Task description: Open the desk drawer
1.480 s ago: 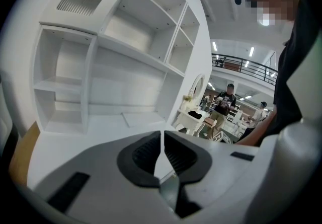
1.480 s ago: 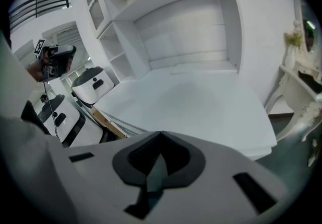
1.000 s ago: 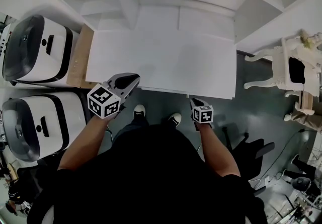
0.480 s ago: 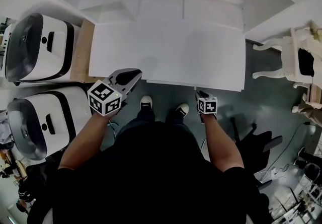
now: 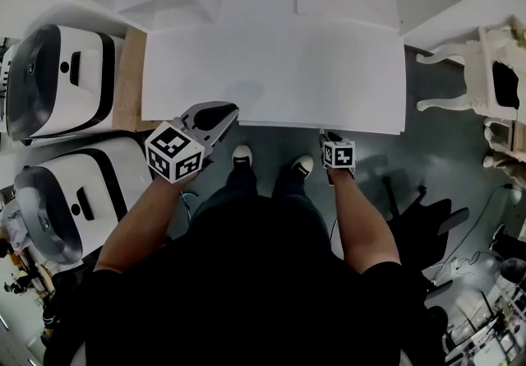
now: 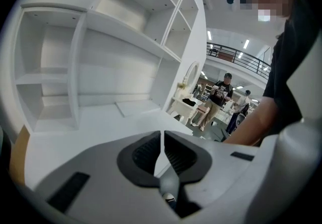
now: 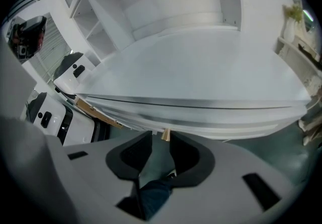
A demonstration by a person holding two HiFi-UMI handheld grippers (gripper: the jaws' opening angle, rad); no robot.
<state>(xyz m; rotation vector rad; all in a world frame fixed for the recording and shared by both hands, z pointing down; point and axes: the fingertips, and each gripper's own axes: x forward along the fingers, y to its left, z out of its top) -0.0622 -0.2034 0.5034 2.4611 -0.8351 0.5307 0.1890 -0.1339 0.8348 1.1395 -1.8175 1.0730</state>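
We bring our right tongs [image 7: 160, 140], jaws just opening wide and empty, below the counter's [image 5: 279, 68] front edge, the drawer [image 7: 211, 126] with its brass knob [image 7: 165, 135] right at their tips, left tongs [image 6: 161, 137] closed, empty, farther off.

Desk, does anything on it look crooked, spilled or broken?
Nothing stands out. The desk top is bare and unmarked, the shelves behind it stand empty, and the small brass-coloured knob below its front edge looks whole.
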